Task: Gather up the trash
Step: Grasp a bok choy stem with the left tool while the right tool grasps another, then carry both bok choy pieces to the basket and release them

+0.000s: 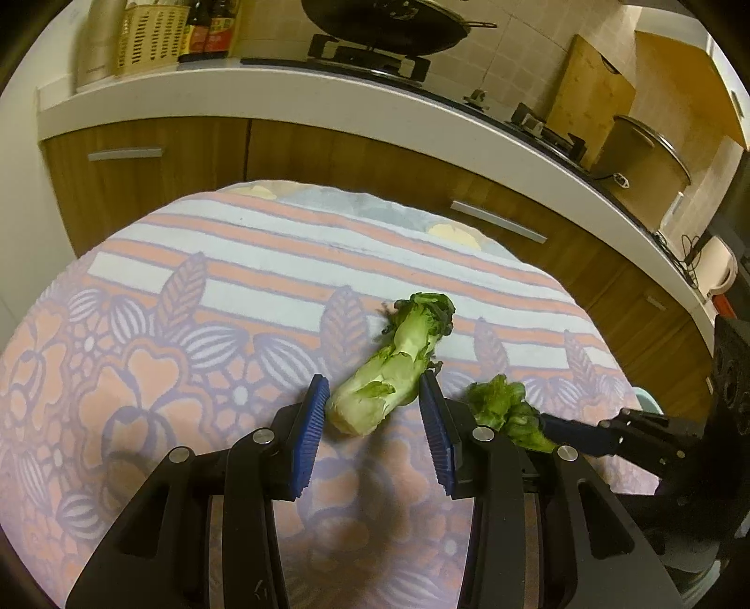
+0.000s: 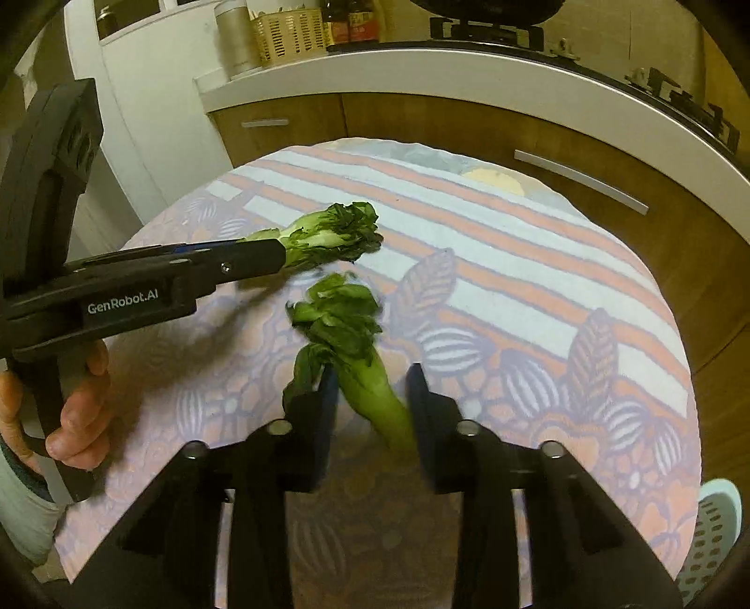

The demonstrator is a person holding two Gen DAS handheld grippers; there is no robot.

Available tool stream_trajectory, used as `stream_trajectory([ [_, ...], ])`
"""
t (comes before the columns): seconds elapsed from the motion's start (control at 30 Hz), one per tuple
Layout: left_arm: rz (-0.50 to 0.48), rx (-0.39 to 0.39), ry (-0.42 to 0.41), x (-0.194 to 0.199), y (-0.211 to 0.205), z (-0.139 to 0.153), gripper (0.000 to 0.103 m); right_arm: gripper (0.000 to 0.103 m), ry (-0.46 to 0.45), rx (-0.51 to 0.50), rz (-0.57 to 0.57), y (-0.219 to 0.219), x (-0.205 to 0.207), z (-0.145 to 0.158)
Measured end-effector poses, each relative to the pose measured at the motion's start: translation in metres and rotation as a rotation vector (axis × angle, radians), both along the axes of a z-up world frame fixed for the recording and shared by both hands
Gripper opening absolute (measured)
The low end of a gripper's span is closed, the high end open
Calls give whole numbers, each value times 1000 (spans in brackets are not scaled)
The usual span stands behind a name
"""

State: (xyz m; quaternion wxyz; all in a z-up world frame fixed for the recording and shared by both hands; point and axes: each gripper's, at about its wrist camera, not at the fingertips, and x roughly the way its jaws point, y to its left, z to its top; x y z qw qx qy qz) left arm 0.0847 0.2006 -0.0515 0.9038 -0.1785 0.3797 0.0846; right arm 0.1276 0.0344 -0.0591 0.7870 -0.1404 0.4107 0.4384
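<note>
A thick pale-green vegetable stalk (image 1: pixel 384 370) with dark leaves at its far end sits between the blue pads (image 1: pixel 314 412) of my left gripper (image 1: pixel 375 398), which is shut on it. From the right wrist view, the left gripper (image 2: pixel 281 253) comes in from the left with the stalk (image 2: pixel 328 234) sticking out past its tips. My right gripper (image 2: pixel 372 384) is shut on a smaller leafy vegetable piece (image 2: pixel 365 370), whose stem runs slantwise between the fingers. From the left wrist view, that leafy piece (image 1: pixel 501 403) and the right gripper (image 1: pixel 548 428) are at the right.
Both grippers are over a round table with a floral, striped cloth (image 1: pixel 187 328). A person's hand (image 2: pixel 79 412) holds the left gripper's handle. Behind are wooden cabinets (image 1: pixel 140 168) and a counter with a wok (image 1: pixel 389 23), a pot (image 1: pixel 642 164) and bottles (image 2: pixel 351 23). A teal perforated basket (image 2: pixel 717 529) sits low right.
</note>
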Motion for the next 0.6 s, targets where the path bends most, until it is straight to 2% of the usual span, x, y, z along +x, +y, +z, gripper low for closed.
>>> stream_trajectory([
  [0.07,-6,4,-11,-3,-4,4,38,15,-21,9,-8,-4,-4,3],
  [0.33,-80,11,-73,-13,-37,29,36,14,-120,65,-137,-57,-21,38],
  [0.37,-94,8,-82,-13,-43,32,33,14,-131,68,-160,-68,-22,42],
  [0.4,-115,2,-92,-13,-50,36,23,14,-136,74,-180,-77,-23,45],
  [0.6,-213,-19,-121,-8,-93,48,20,14,-149,116,-315,-143,-22,59],
])
